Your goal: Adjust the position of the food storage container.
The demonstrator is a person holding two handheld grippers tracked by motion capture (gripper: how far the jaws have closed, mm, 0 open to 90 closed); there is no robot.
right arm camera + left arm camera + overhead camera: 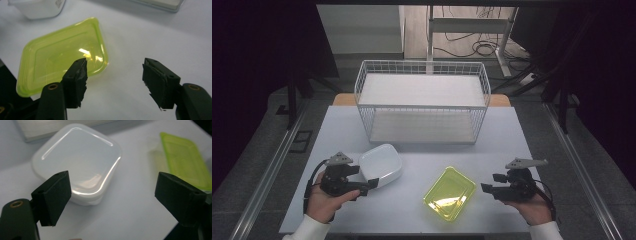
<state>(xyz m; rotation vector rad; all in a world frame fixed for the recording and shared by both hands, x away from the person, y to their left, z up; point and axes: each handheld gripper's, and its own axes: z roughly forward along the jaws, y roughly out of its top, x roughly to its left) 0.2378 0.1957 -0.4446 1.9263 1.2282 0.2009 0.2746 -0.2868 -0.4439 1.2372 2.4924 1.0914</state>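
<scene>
A white translucent square container lies on the table, close in front of my left gripper. In the left gripper view the container sits ahead of the left-hand jaw, and my left gripper stands wide open with bare table between the jaws. A flat yellow-green plastic tray lies right of it, also seen as the tray. My right gripper points at the tray from the right. In the right gripper view the tray lies ahead-left and my right gripper is open, holding nothing.
A white wire basket with a pale liner stands at the back middle of the grey table. Bare tabletop lies between the basket and the two plastic pieces. Dark floor, rails and cables surround the table.
</scene>
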